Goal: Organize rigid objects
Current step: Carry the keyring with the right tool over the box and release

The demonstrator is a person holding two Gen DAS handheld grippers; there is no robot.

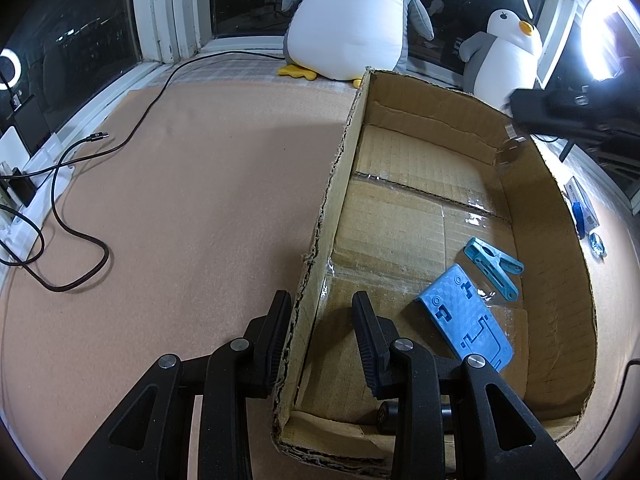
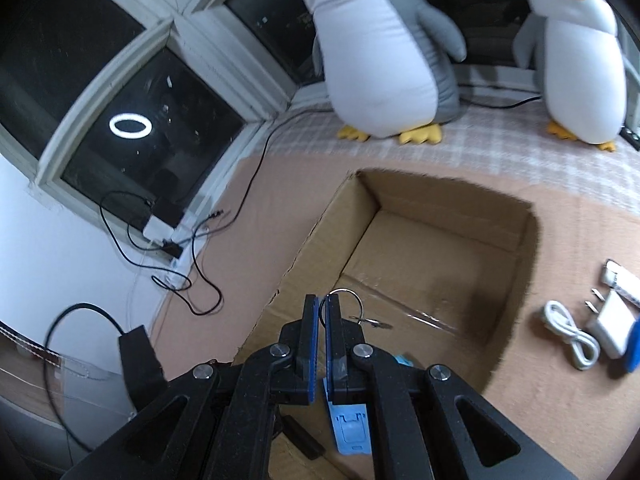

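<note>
An open cardboard box stands on the brown mat. A blue clip and a flat blue stand lie on its floor near the front right. My left gripper is open, its fingers either side of the box's left wall near the front corner. In the right wrist view my right gripper is shut on a metal key ring with a small key, held above the box. The left wrist view shows that gripper and the key ring over the box's far right rim.
Two plush penguins sit by the window behind the box. Black cables trail over the mat's left side. Right of the box lie a white charger, a coiled white cable and small blue items.
</note>
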